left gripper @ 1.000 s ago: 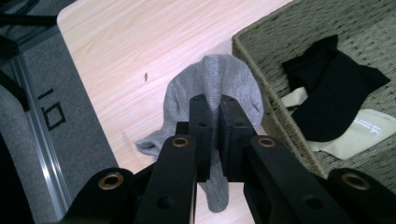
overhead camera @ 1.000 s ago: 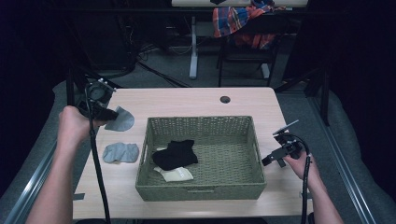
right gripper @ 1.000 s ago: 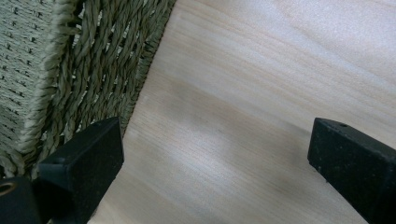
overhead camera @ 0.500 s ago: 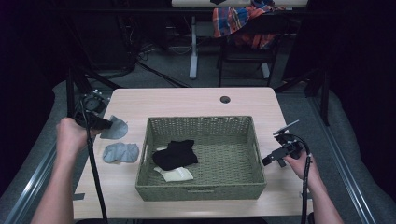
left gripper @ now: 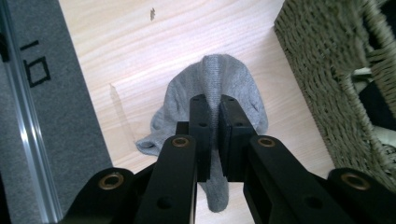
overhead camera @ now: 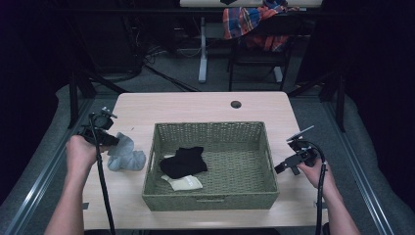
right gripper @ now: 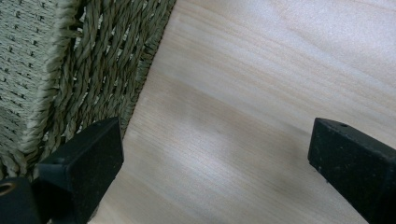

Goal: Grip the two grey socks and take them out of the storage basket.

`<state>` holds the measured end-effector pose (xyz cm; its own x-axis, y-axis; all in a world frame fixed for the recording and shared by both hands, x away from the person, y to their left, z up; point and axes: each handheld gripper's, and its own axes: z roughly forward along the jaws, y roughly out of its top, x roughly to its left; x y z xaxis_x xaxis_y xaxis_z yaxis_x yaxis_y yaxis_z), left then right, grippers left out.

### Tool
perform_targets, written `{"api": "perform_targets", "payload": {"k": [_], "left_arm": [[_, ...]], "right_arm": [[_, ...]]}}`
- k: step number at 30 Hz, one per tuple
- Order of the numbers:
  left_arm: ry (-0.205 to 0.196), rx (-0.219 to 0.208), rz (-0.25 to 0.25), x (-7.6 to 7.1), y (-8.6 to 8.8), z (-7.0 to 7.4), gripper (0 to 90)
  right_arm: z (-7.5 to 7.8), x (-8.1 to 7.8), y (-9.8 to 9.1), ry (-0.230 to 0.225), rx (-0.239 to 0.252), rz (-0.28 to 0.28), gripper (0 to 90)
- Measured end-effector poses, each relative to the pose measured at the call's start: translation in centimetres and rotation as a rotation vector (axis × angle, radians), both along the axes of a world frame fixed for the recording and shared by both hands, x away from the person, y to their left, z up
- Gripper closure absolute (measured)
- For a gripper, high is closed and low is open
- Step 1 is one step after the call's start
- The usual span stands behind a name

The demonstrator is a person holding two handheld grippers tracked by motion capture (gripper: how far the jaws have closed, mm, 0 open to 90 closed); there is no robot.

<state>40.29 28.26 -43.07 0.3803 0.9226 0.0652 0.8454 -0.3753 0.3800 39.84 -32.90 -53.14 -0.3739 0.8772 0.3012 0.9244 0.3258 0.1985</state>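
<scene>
My left tool (left gripper: 213, 135) pinches a grey sock (left gripper: 219, 86); beside it, the basket (overhead camera: 210, 131) holds a black sock (overhead camera: 184, 162) half covering a cream one (overhead camera: 186, 183). My right tool (right gripper: 215, 158) gapes wide.

Black sock (overhead camera: 184, 162), perhaps cream sock (overhead camera: 186, 182); plaid cloth (overhead camera: 252, 22) behind.

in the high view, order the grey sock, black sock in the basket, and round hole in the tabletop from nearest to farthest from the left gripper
1. grey sock: pinched in the left gripper, left of the basket.
2. black sock: inside the basket, left half.
3. round hole: far edge of the tabletop, beyond the basket.
</scene>
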Motion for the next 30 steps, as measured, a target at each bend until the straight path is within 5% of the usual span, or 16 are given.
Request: {"api": "perform_targets", "payload": {"k": [14,30], "left_arm": [[0.018,-0.014,0.023,0.0,0.1,-1.8,85.5],[0.072,-0.008,0.050,1.0,-0.7,-5.7,85.4]], "right_arm": [[-0.2,-0.1,0.4,-0.008,0.009,-0.013,3.1],[-0.2,-0.1,0.4,-0.008,0.008,-0.012,3.1]]}}
